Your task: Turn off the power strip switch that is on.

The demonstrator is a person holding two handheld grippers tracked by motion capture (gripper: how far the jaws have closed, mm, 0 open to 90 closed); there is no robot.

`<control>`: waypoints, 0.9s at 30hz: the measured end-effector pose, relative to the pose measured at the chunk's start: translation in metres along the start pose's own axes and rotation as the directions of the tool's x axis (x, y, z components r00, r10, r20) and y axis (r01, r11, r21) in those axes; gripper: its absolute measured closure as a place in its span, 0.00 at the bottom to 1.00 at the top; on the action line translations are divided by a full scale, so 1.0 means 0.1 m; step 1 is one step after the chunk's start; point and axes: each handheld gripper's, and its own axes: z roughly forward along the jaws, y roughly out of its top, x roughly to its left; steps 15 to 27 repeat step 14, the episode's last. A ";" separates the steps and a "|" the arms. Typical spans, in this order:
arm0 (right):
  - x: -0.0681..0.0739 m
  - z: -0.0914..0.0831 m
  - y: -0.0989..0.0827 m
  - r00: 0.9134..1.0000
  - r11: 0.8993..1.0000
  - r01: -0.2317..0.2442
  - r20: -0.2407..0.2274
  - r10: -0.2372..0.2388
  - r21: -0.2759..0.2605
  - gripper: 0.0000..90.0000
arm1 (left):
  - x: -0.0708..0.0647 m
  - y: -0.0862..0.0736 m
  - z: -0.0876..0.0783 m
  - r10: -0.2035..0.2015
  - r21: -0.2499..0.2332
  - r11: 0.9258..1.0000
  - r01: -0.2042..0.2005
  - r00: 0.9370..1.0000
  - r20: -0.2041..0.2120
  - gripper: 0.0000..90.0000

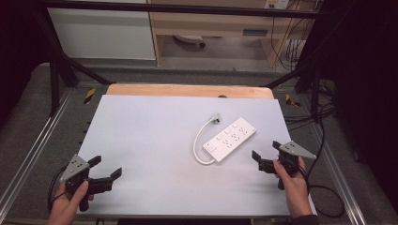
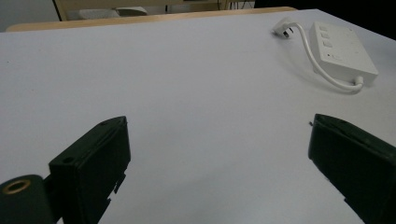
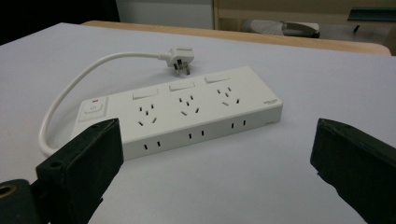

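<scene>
- Power strip (image 1: 230, 139): white, lies flat on tabletop (image 1: 150, 140), right of centre; long axis diagonal, switch end toward person, far end up-right. Cord (image 1: 201, 140) loops off near end, plug (image 1: 215, 117) behind.
- Right tongs (image 1: 265, 155): wide open, empty; near strip, just right of its near end. Nearer hand by far.
- Left tongs (image 1: 107, 167): wide open, empty; well apart at near-left corner.

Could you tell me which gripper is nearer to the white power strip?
The right. The right gripper sits just off the near right of the power strip, jaws open toward it. The left gripper is far across the table, at its near left corner.
</scene>
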 end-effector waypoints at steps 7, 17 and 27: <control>0.06 0.15 -0.12 1.000 0.998 0.007 -0.028 -0.005 0.069 0.03 | 0.00 0.00 0.00 0.003 -0.003 1.000 -0.003 1.000 -0.002 0.06; 0.14 0.33 -0.20 0.999 0.983 0.041 -0.041 -0.034 0.181 0.04 | 0.00 0.00 0.00 0.005 -0.004 1.000 -0.005 1.000 0.001 0.06; 0.14 0.33 -0.20 0.999 0.983 0.041 -0.041 -0.034 0.181 0.04 | 0.00 0.00 0.00 0.005 -0.004 1.000 -0.005 1.000 0.001 0.06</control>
